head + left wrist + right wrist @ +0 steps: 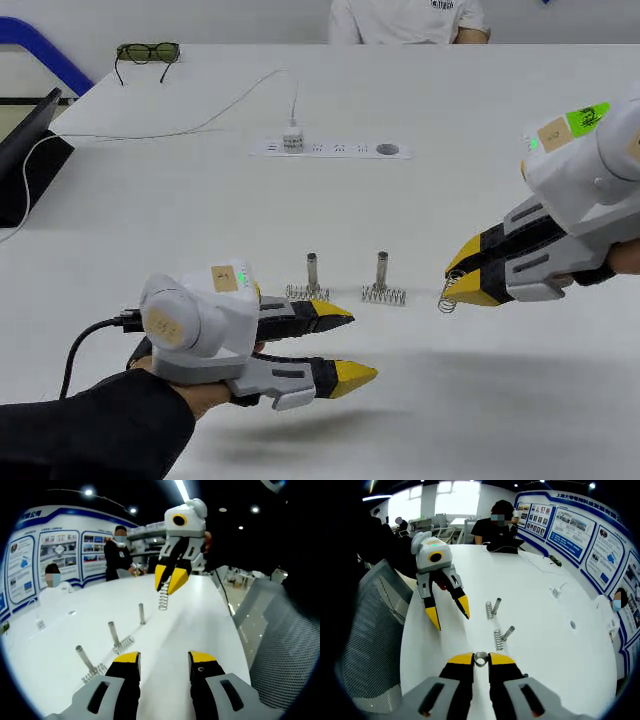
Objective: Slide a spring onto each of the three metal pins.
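Observation:
Two upright metal pins [312, 270] [381, 268] stand mid-table, each with a spring [307, 293] [384, 295] lying at its base. In the left gripper view a third pin [142, 613] stands bare beyond them. My right gripper [458, 284] hovers right of the pins, shut on a third spring [447, 296] that hangs from its tips; the coil [480, 657] sits end-on between the yellow fingertips in the right gripper view. My left gripper [355, 343] is held low in front of the pins, open and empty, jaws wide apart [164, 657].
A white power strip [320, 148] with a plugged cable lies further back. Sunglasses [147, 52] rest at the far left corner. A dark screen [30, 150] stands at the left edge. A person [408, 20] sits across the table.

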